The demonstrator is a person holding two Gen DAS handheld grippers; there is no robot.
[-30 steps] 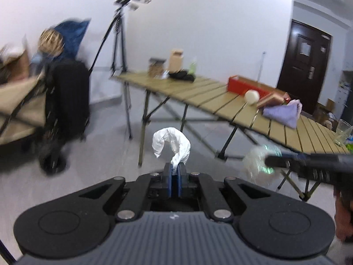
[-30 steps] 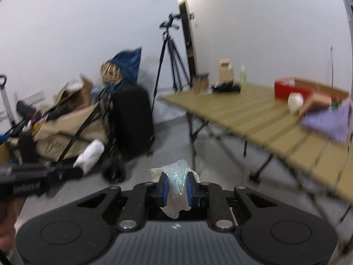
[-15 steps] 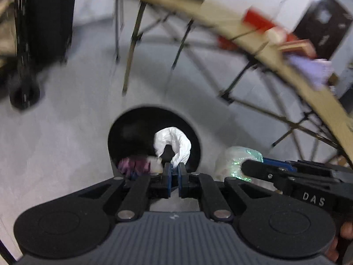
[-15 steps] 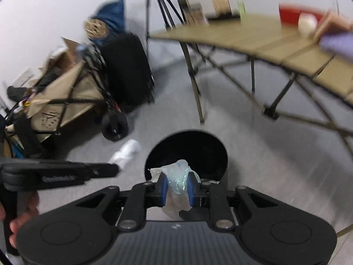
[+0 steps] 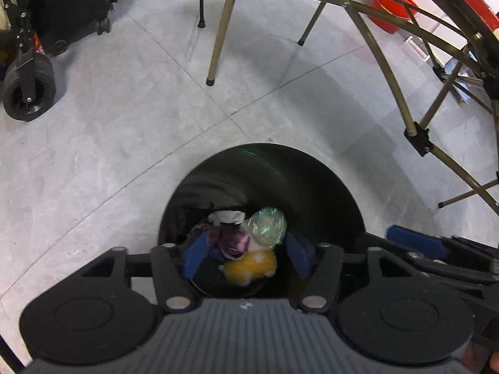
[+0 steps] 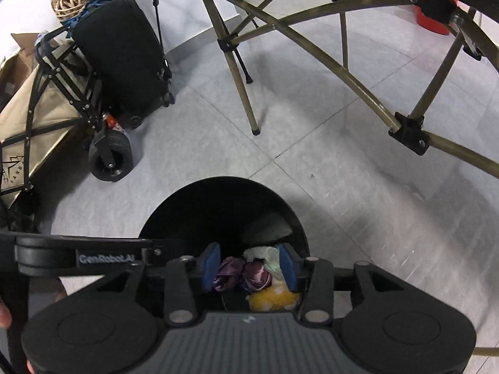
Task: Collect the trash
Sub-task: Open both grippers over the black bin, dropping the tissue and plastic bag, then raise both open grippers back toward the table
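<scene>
Left tool [image 5: 246,257] is held spread, nothing pinched, directly over the mouth of the black trash bin [image 5: 327,180]; right tool [image 6: 248,265] is likewise spread and unloaded over the same bin [image 6: 187,208]. Trash is seen down inside the bin, straight below both tools: a clear greenish plastic wad [image 5: 267,226], white crumpled paper [image 5: 227,216], purple wrapper [image 5: 232,241] and a yellow lump [image 5: 249,266]; the same pile is seen between the right tool's pads [image 6: 213,263]. Both tools are judged equally near, so the drop looks done and a straight lift clear of the bin is called for next. The bin rim sits close under both tools, and they are close beside each other. Beyond the bin, bare floor [image 5: 124,131] is open; bench legs [image 5: 220,31] stand past the bin, a black suitcase [image 6: 121,53] and cart wheel [image 6: 110,159] to its left.
</scene>
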